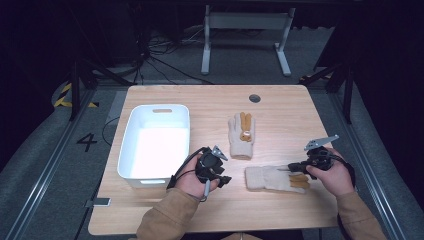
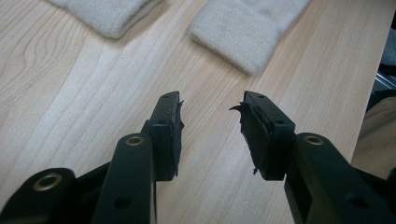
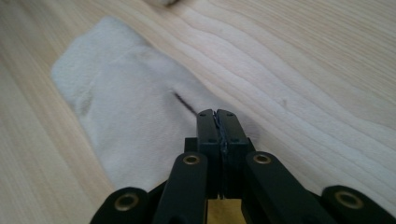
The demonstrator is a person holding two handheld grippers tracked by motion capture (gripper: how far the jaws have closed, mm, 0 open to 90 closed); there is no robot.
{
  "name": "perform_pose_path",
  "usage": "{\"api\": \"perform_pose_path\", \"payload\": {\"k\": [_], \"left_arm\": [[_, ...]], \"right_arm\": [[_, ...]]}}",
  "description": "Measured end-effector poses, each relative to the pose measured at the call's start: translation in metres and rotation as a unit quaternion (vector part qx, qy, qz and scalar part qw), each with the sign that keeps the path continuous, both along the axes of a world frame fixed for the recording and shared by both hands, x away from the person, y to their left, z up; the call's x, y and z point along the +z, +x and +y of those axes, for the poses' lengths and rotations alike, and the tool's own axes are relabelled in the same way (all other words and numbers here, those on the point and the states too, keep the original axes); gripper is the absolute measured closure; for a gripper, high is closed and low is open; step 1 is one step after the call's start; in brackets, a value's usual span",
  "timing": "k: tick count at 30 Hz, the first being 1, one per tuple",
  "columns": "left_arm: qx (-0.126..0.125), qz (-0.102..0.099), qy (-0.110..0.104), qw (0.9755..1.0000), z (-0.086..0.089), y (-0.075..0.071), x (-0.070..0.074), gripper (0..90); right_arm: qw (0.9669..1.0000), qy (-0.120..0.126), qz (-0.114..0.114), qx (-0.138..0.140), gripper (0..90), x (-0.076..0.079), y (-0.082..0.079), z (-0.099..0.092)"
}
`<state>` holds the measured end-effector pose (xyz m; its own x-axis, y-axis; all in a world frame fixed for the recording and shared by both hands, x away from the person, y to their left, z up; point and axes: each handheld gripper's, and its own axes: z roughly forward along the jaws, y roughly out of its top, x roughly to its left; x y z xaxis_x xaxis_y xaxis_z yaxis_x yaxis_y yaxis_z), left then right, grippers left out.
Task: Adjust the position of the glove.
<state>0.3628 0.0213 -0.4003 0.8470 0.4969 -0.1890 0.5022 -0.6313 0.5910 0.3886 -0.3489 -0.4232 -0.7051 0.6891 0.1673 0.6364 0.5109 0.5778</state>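
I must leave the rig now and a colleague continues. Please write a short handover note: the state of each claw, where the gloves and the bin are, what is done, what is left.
Left claw: open, holding nothing, above bare table near the cuffs of both gloves.
Right claw: shut, over the near glove; whether it pinches the fabric cannot be told.
Near glove: flat at the front of the table, cuff pointing left.
Far glove: flat behind it, mid-table, fingers pointing away.
White bin: on the left, nothing in it.
Done: no glove is in the bin.
Left: probably to move both gloves into the bin.
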Motion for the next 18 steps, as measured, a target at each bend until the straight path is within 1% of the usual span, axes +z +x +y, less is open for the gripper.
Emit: {"api": "perform_pose_path", "payload": {"k": [2, 3, 5, 8, 12, 15, 18], "left_arm": [[0.000, 0.003, 0.001, 1.0000, -0.001, 0.001, -0.002, 58.9], [0.000, 0.003, 0.001, 1.0000, -0.001, 0.001, -0.002, 58.9], [-0.004, 0.004, 0.005, 1.0000, -0.002, 0.001, -0.003, 58.9], [-0.003, 0.004, 0.005, 1.0000, -0.002, 0.001, -0.003, 58.8], [-0.004, 0.005, 0.003, 1.0000, -0.003, 0.000, -0.003, 58.7], [-0.006, 0.003, 0.005, 1.0000, -0.003, 0.000, -0.002, 58.3], [-0.003, 0.004, 0.002, 1.0000, -0.003, 0.000, -0.002, 58.3]], "right_arm": [[0.9999, -0.008, 0.011, 0.009, 89.8, 0.000, -0.001, 0.007], [0.9999, -0.008, 0.011, 0.009, 89.8, 0.000, -0.001, 0.007], [0.9993, -0.017, 0.030, 0.016, 89.8, -0.003, -0.001, 0.013], [0.9985, -0.030, 0.040, 0.022, 89.8, -0.007, -0.002, 0.018], [0.9984, -0.029, 0.038, 0.029, 89.8, -0.008, -0.002, 0.022], [0.9984, -0.026, 0.033, 0.037, 89.9, -0.010, -0.003, 0.031], [0.9981, -0.023, 0.026, 0.050, 89.9, -0.011, -0.004, 0.043]]}}
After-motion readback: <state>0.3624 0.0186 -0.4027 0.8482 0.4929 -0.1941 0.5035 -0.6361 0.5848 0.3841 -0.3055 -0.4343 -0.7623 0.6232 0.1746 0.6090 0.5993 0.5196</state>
